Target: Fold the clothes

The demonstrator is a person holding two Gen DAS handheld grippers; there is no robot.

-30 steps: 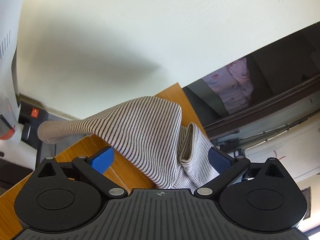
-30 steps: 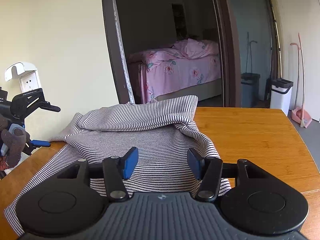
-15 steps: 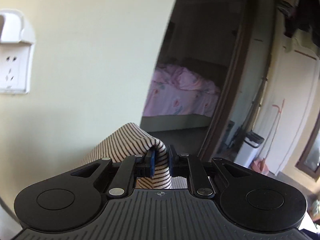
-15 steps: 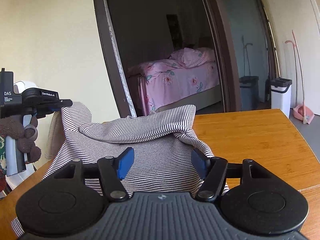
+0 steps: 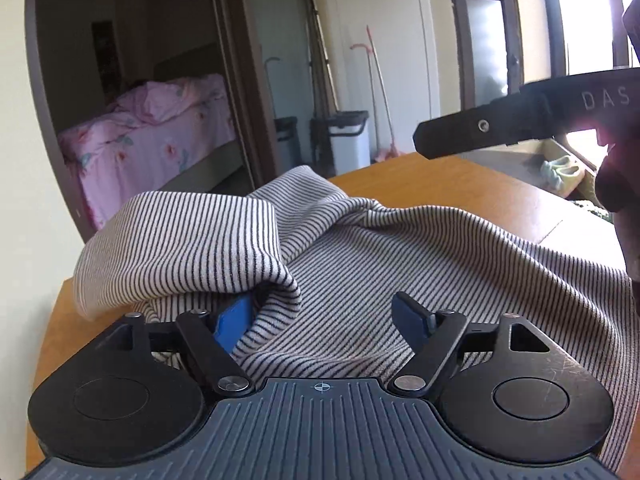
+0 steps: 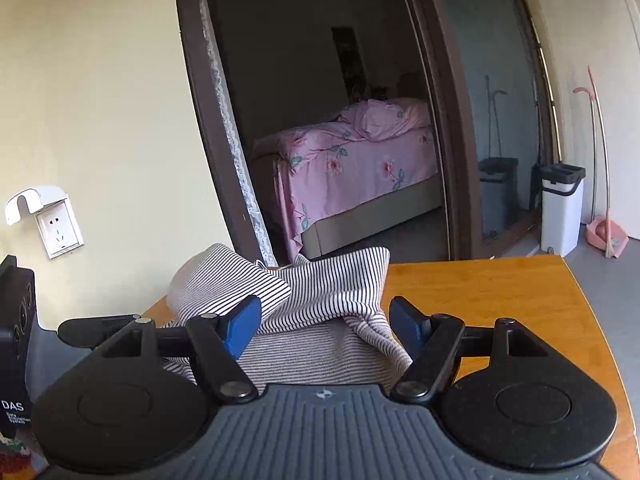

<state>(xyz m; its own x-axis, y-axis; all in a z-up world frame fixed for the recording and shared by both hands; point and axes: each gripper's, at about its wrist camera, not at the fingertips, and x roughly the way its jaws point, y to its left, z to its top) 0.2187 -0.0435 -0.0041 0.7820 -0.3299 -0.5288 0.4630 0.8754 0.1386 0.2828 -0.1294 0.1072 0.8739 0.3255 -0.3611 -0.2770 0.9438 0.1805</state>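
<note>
Striped knit garment (image 5: 400, 264) lies rumpled on the wooden worktop (image 5: 460, 180); one flap is doubled over beside the left tongs (image 5: 324, 316), spread wide. Right tongs (image 6: 324, 320) gape above it. Mid-fold, I judge; next, flatten that flap

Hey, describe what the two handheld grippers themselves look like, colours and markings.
Both the left gripper and right gripper are matte black, with ribbed grey-black bodies, round pivot discs, silver rivets, angled linkage arms and blue finger pads. White "DAS" lettering marks their casings.
</note>
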